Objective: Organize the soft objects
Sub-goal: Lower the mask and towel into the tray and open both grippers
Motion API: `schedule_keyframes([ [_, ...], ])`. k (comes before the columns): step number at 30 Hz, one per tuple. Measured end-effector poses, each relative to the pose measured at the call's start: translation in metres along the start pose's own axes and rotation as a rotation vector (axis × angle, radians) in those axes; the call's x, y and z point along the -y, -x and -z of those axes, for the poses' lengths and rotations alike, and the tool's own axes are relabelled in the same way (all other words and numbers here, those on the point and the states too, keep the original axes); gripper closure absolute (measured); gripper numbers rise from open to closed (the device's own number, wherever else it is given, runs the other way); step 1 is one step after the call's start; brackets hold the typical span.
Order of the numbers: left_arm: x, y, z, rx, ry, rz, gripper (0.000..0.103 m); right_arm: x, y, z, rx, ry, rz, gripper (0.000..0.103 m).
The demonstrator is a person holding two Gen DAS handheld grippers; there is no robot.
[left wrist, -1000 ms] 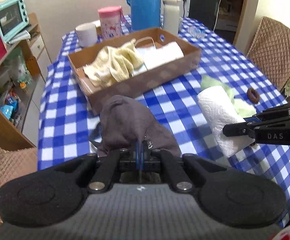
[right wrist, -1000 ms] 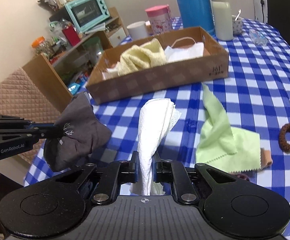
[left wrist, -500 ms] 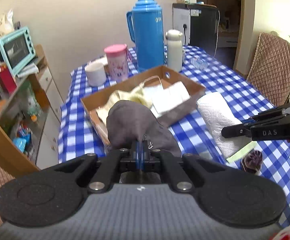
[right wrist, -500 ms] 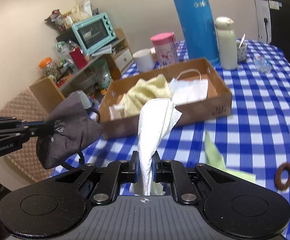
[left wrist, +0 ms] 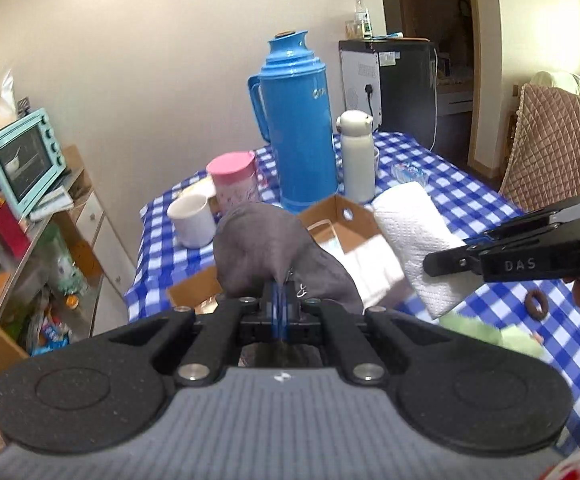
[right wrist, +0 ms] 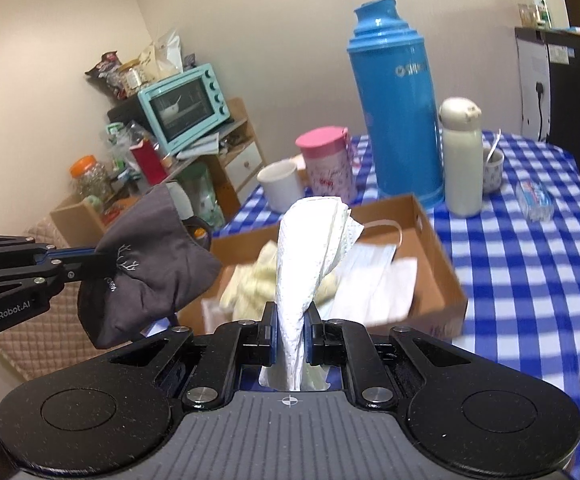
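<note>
My left gripper (left wrist: 280, 300) is shut on a dark grey cloth mask (left wrist: 266, 252) and holds it in the air near the cardboard box (left wrist: 342, 210). The mask also shows in the right wrist view (right wrist: 146, 264), with the left gripper (right wrist: 78, 262) at the left. My right gripper (right wrist: 290, 328) is shut on a white paper towel (right wrist: 310, 256), raised in front of the box (right wrist: 430, 264). The towel (left wrist: 414, 236) and right gripper (left wrist: 446, 258) show at the right of the left wrist view. The box holds a yellow cloth (right wrist: 258, 280) and a white face mask (right wrist: 374, 272).
On the blue checked table (right wrist: 530, 280) stand a blue thermos (right wrist: 394, 100), a white bottle (right wrist: 460, 156), a pink cup (right wrist: 326, 164) and a white mug (right wrist: 280, 184). A green cloth (left wrist: 502, 336) and a brown hair tie (left wrist: 536, 305) lie at the right. A cluttered shelf with a teal oven (right wrist: 186, 104) stands left.
Both grippers have risen with their loads and moved toward the box. The table now sits lower in both views and the box is closer under the towel.
</note>
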State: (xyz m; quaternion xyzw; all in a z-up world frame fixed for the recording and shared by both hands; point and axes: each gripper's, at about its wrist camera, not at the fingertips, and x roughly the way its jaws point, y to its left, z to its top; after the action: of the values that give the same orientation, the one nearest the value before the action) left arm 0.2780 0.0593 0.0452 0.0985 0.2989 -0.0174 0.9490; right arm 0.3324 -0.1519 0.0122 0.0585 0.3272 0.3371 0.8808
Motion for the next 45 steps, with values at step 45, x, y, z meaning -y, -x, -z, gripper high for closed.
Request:
schedule_keyframes([
  [45,0.002,-0.261,0.014,-0.341,0.119,0.112,0.099,0.098,-0.177,-0.012,-0.205,-0.115,0.152,0.074],
])
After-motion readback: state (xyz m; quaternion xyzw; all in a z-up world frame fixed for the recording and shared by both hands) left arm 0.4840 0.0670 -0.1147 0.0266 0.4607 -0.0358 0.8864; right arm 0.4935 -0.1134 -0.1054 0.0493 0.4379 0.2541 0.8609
